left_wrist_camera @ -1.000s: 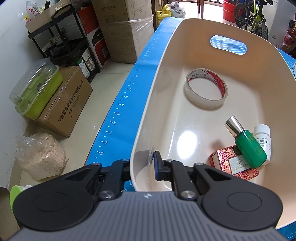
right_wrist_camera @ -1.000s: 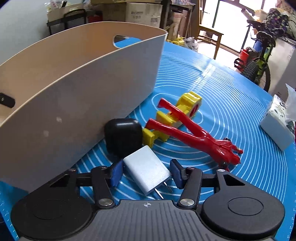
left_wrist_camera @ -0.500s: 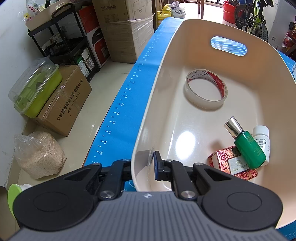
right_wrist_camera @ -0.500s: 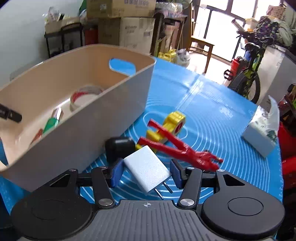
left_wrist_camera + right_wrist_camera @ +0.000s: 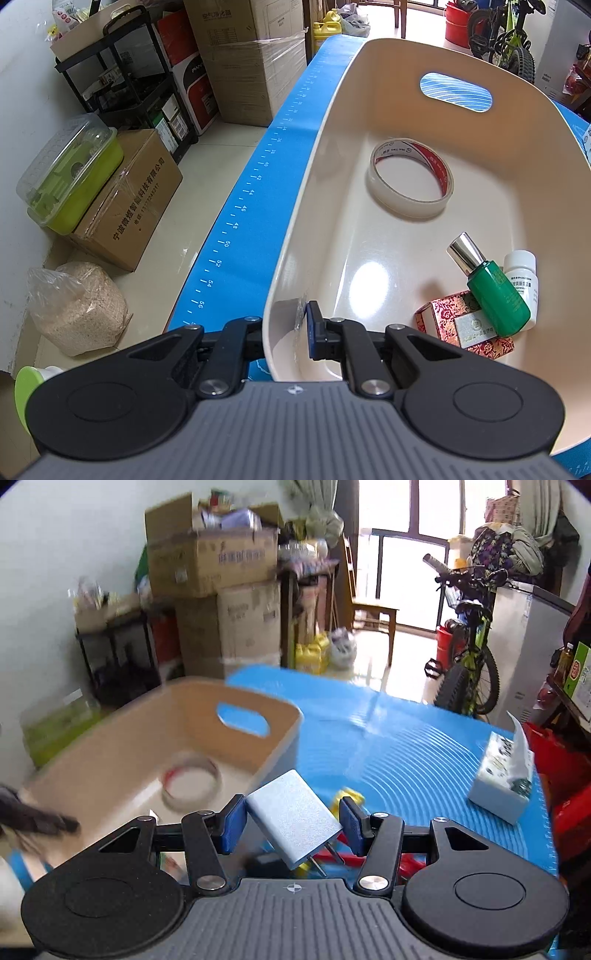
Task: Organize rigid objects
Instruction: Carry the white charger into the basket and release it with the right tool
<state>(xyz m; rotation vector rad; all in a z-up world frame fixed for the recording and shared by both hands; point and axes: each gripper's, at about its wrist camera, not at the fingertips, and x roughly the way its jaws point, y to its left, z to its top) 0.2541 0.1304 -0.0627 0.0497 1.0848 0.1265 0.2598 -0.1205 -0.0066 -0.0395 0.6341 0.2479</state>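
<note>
Between my right gripper's (image 5: 291,825) 2 blue pads (image 5: 233,823) sits the white plug adapter (image 5: 293,818), clamped across its flat sides and tilted, with its 2 metal prongs pointing back toward the camera; I judge that hold keeps the prongs clear of the pads and lets the body drop away cleanly. It hangs above the blue mat (image 5: 399,746), just beside the beige bin's (image 5: 280,709) near wall and not yet over the opening, so I reckon the carry to the bin is partway done. My left gripper (image 5: 286,330) is closed on the bin's rim (image 5: 271,310), 1 finger (image 5: 314,328) inside the wall and the other outside, which I take as bracing the bin so it will not slide on the mat. Inside lie a tape roll (image 5: 410,181) with red print I cannot read, a green bottle (image 5: 495,291) with a silver cap resting on a red patterned box (image 5: 443,314), and a white pill bottle (image 5: 522,266) whose label is too small to read. Along the mat's edge (image 5: 236,225) runs a ruler with marks 42 through 56. Beyond, a cardboard box (image 5: 129,206) on the floor carries Chinese characters and a phone number I cannot read reliably. A tissue pack (image 5: 502,775) sits well apart on the mat.
</note>
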